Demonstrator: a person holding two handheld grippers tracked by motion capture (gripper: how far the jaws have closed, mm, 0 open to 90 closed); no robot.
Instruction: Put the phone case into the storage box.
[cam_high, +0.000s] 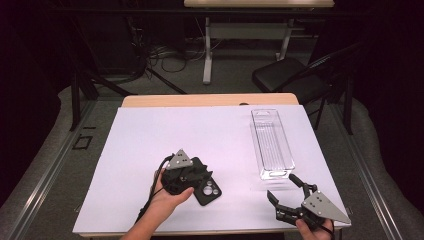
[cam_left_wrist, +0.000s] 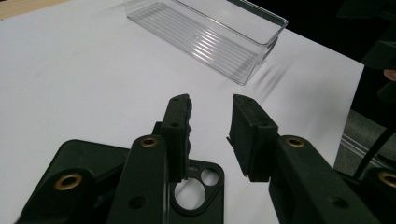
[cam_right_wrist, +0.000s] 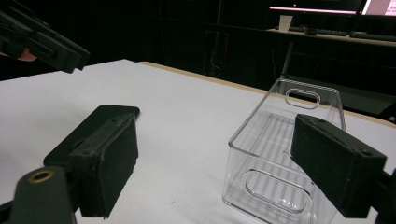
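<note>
Black and flat, the phone case (cam_high: 207, 190) lies on the white table (cam_high: 150, 140) near the front edge, directly under the left gripper (cam_high: 197, 172), long axis running near-left to far-right. That gripper's jaws stand narrowed above it, gripping nothing. Farther right stands the clear bin (cam_high: 272, 145), lengthwise near to far; just before its near end rests the right gripper (cam_high: 285, 187), spread wide, empty.

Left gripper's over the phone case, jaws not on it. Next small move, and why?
Probably lower the left gripper a touch so its pads straddle the edge of the black phone case, then close. In the left gripper view one jaw overlaps the case's camera-cutout end and the gap between the pads is bare. The clear bin stands empty, and the right gripper waits open beside it.
</note>
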